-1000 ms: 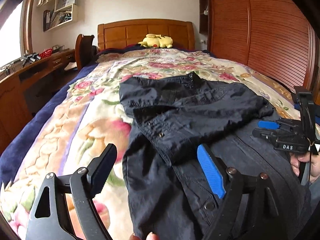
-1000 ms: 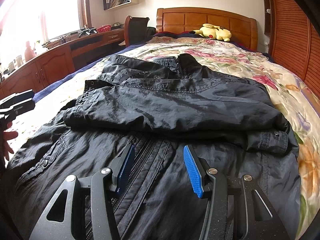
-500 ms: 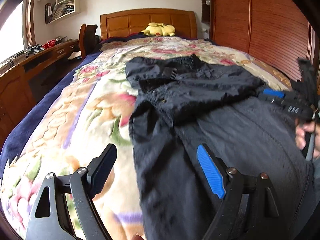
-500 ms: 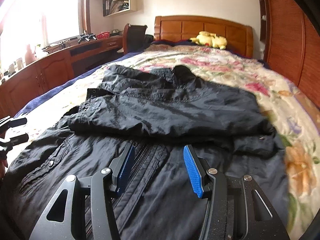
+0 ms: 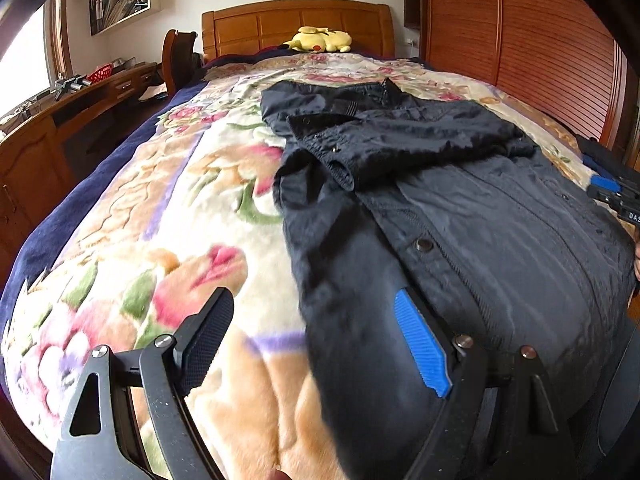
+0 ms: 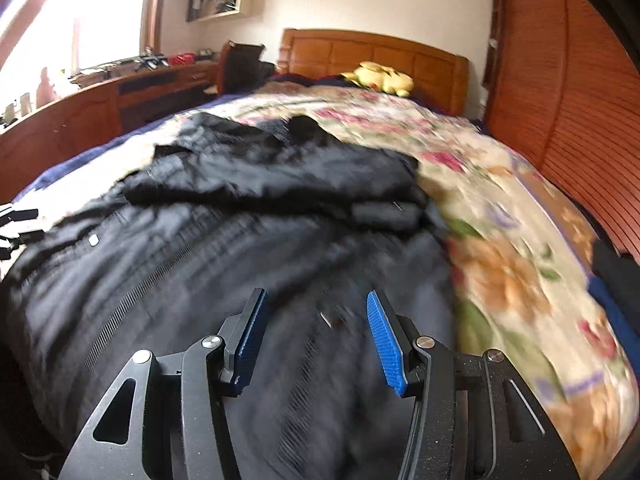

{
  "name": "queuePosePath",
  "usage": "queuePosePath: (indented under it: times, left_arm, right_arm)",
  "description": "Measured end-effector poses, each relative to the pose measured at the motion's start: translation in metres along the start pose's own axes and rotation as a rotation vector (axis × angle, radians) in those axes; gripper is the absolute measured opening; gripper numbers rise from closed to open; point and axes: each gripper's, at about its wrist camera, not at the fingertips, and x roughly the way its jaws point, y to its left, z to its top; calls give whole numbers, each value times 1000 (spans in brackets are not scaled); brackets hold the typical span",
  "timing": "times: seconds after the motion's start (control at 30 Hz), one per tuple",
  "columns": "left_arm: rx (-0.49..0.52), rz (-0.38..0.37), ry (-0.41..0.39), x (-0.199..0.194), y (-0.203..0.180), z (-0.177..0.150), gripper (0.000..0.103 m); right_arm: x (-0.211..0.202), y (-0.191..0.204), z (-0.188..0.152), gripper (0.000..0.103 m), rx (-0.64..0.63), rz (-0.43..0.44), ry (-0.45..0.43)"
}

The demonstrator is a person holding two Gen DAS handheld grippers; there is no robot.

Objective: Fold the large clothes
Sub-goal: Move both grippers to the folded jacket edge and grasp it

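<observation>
A large black jacket [image 5: 460, 208] lies flat on the flowered bed cover [image 5: 168, 216], both sleeves folded across its chest. My left gripper [image 5: 316, 324] hovers open over the jacket's lower left edge, one finger above the cover, the blue pad [image 5: 420, 344] above the cloth, nothing between them. In the right wrist view the jacket [image 6: 240, 240] is blurred; my right gripper [image 6: 316, 332] stands open above its lower right part, near the hem, holding nothing. The right gripper also shows at the left wrist view's right edge [image 5: 616, 196], and the left gripper at the right wrist view's left edge [image 6: 16, 224].
A wooden headboard [image 5: 296, 24] with a yellow plush toy [image 5: 320, 40] stands at the far end. A long wooden desk [image 5: 60, 128] and a chair [image 5: 180, 56] run along the left. A slatted wooden wardrobe [image 5: 552, 48] lines the right side.
Both grippers have pulled back toward the foot of the bed and apart: the left toward the jacket's left edge, the right toward its right side. The jacket has not moved.
</observation>
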Motion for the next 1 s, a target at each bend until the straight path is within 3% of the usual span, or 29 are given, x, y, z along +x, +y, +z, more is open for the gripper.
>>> queuePosePath:
  times: [0.13,0.5,0.87,1.0]
  left_arm:
    - [-16,-10,22,-2,3,-11,83]
    - [-36,-28,32,-7,-2,-26,83]
    - [-42,-50,26,-8,-2,-32,83]
    - [-38,-71,13,-14,-2,-37,78]
  right_arm:
    - [-11,-17,-19,53,27,-61,40]
    - [-38,-35,-41,53,59,-123,98]
    - [-38,-44,-54,53,103,-49,161]
    - [-33,-44,-54,53,88,-54,171]
